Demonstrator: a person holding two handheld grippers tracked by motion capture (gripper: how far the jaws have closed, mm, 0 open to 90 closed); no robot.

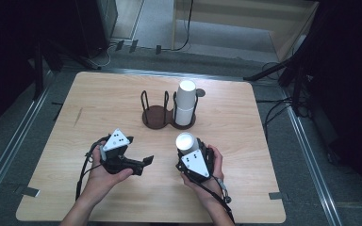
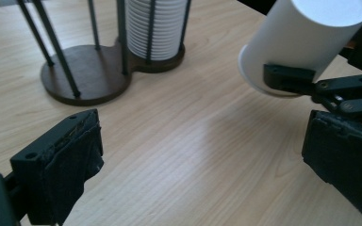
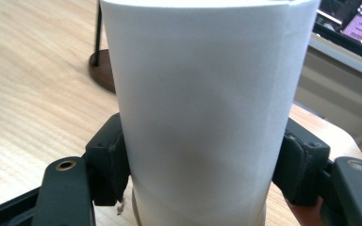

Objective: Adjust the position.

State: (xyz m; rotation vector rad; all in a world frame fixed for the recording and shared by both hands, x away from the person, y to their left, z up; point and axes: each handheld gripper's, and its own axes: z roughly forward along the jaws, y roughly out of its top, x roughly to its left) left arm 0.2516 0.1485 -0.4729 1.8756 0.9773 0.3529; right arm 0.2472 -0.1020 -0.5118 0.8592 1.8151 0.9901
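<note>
Your right gripper (image 1: pixel 192 151) hovers over the table's (image 1: pixel 99 94) near half, clamped on a white cup stack (image 1: pixel 187 142) whose closed end tilts up toward you. Your left gripper (image 1: pixel 143 162), jaws apart, points toward it.

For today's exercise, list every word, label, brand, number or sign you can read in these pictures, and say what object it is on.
There are none to read.
The white cup clamped in the right gripper is blank.
The stacked cups and their dark holder carry no print.
The grey plate on the left gripper has only dots.
</note>
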